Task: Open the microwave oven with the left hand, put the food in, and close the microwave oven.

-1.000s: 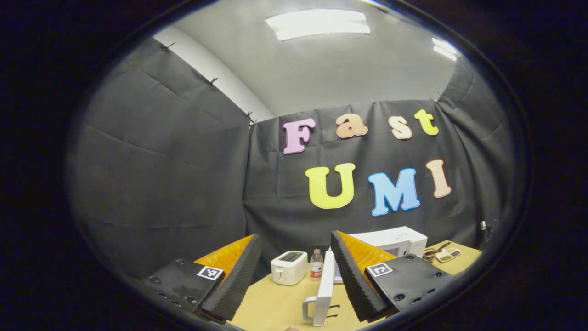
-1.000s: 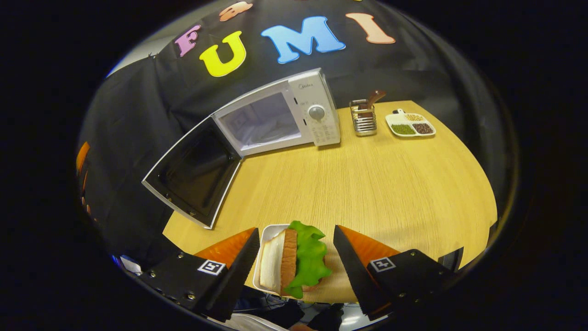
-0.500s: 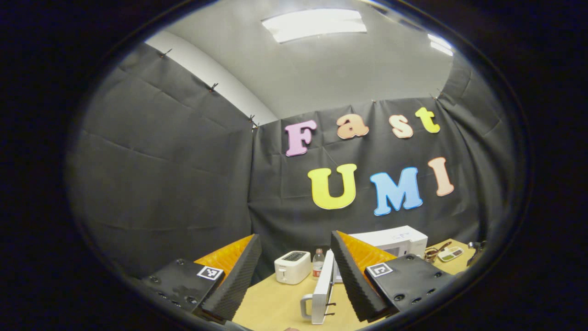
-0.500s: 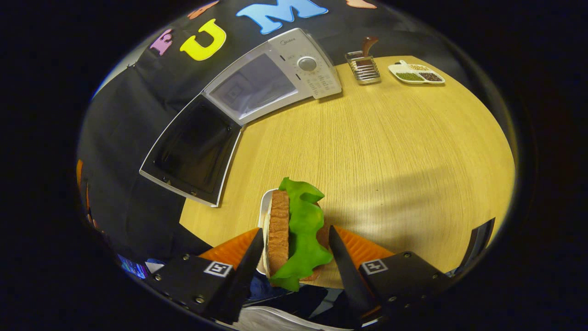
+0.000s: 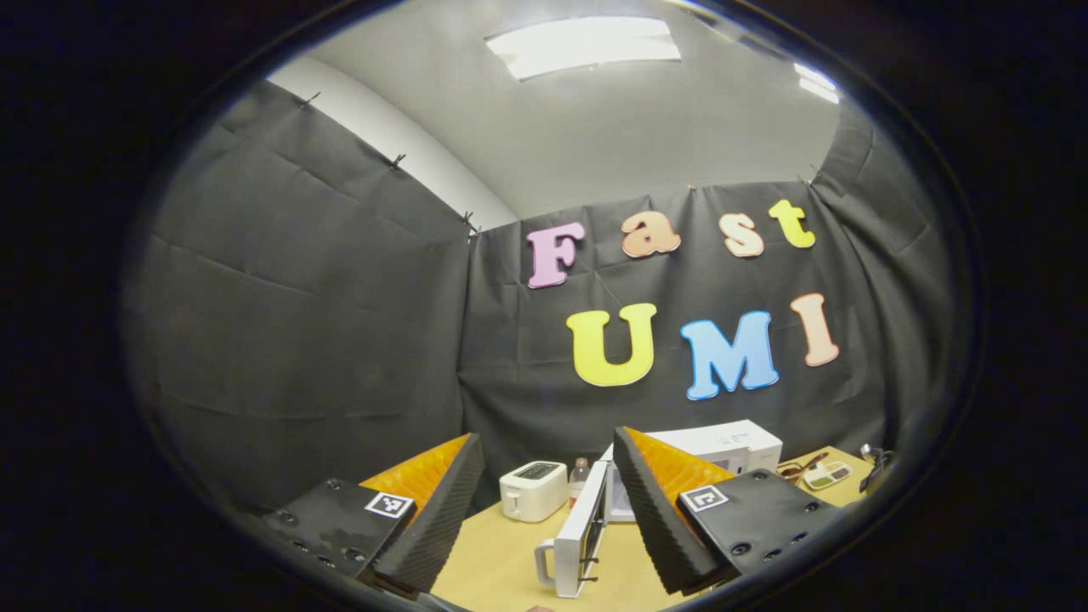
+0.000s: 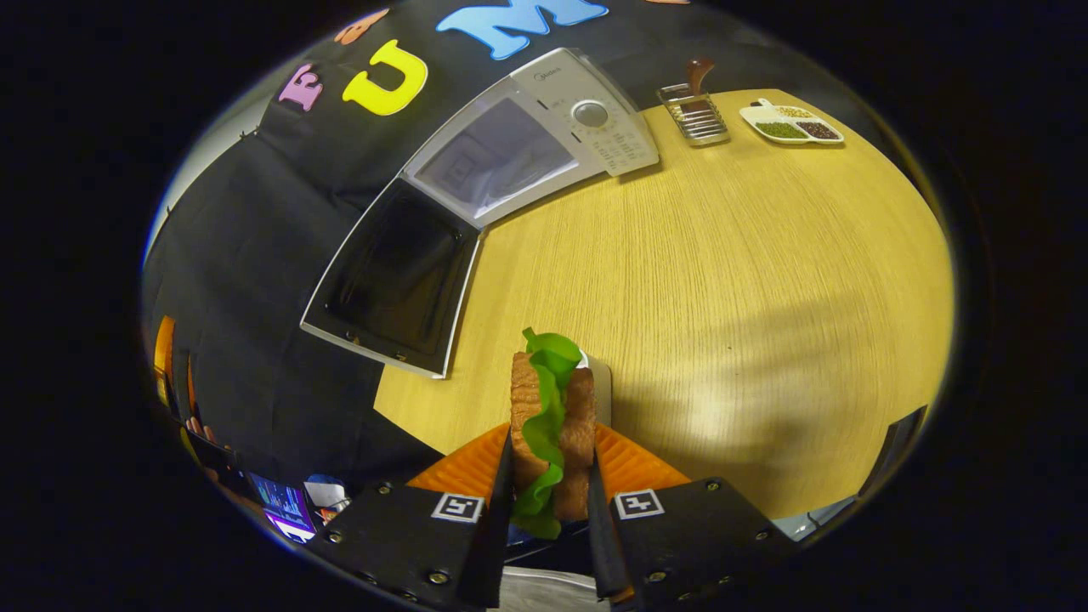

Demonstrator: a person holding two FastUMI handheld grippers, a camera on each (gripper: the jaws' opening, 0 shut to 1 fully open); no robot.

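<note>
The white microwave stands at the back of the wooden table. Its door hangs wide open to the left and the cavity shows pale inside. My right gripper is shut on the sandwich, brown bread with green lettuce between the slices, near the table's front edge. A white edge shows just right of the sandwich. My left gripper is open and holds nothing, raised well back from the microwave. Its door stands edge-on with the handle toward me.
A white toaster and a small bottle stand left of the microwave. Right of it are a metal utensil rack and a white divided dish of grains. Bare tabletop lies between the sandwich and the microwave.
My right gripper has shut on the sandwich, which now stands on edge between its fingers. The left gripper's view shifted slightly; it stays open.
</note>
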